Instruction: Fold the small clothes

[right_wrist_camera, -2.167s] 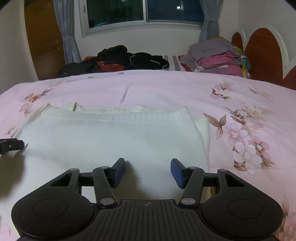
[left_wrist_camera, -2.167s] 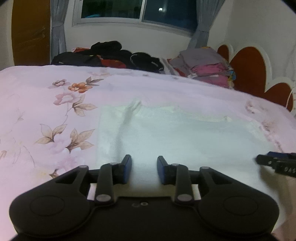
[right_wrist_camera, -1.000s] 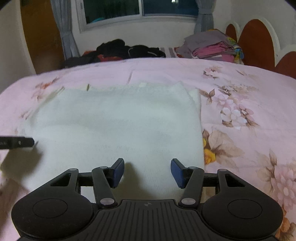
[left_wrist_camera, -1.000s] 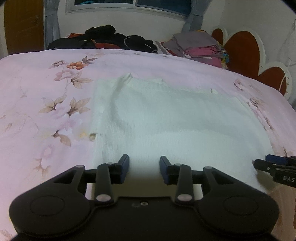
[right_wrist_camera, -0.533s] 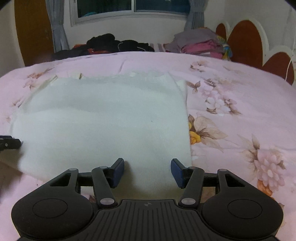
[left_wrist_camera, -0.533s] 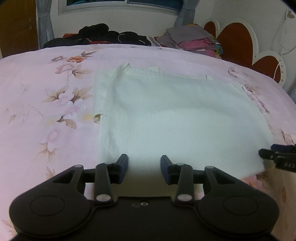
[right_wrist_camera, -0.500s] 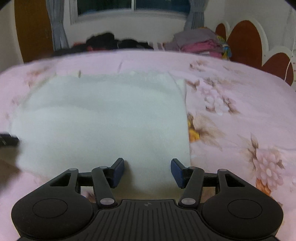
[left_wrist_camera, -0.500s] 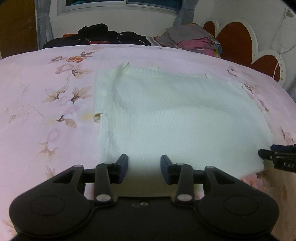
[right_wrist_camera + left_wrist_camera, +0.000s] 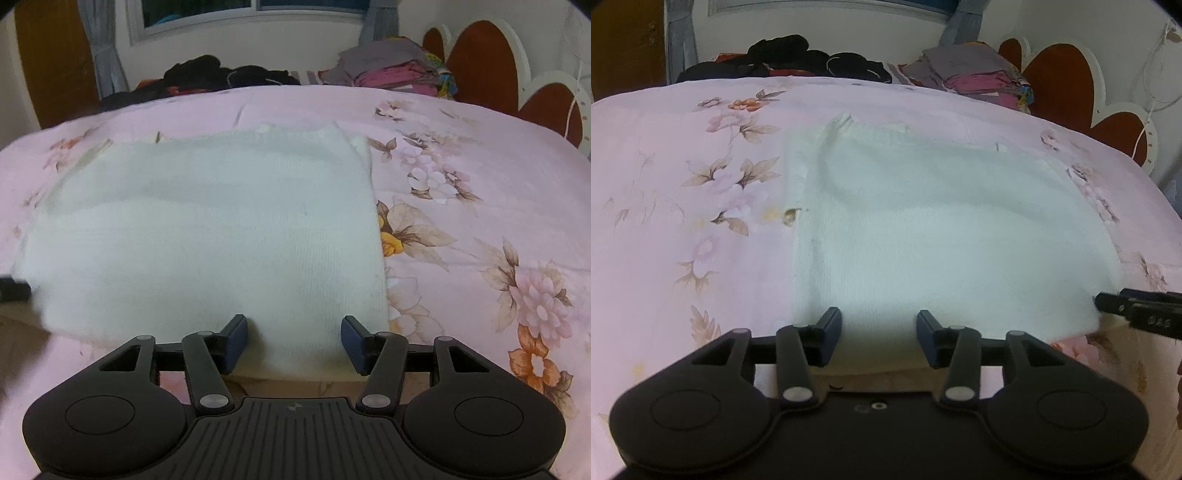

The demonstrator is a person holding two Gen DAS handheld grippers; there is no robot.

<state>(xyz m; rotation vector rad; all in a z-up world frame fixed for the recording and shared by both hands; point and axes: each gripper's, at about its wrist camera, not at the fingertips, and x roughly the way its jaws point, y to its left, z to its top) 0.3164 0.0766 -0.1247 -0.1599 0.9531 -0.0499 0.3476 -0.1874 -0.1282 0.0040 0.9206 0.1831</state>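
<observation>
My left tongs [image 9: 879, 334] were opening and my right tongs [image 9: 294, 341] stood apart, both straddling the white garment's [image 9: 942, 229] near edge on the bed [image 9: 683, 221], unclamped.

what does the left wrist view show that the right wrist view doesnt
Only the left wrist view shows the left gripper, jaws opening with the near hem between them but unpinched, and the garment's left edge with a brown leaf print beside it.

Only the right wrist view shows the right gripper, open over the hem, and an orange flower print by the garment's right edge.

Both show the white knit garment flat on the pink bedspread.
</observation>
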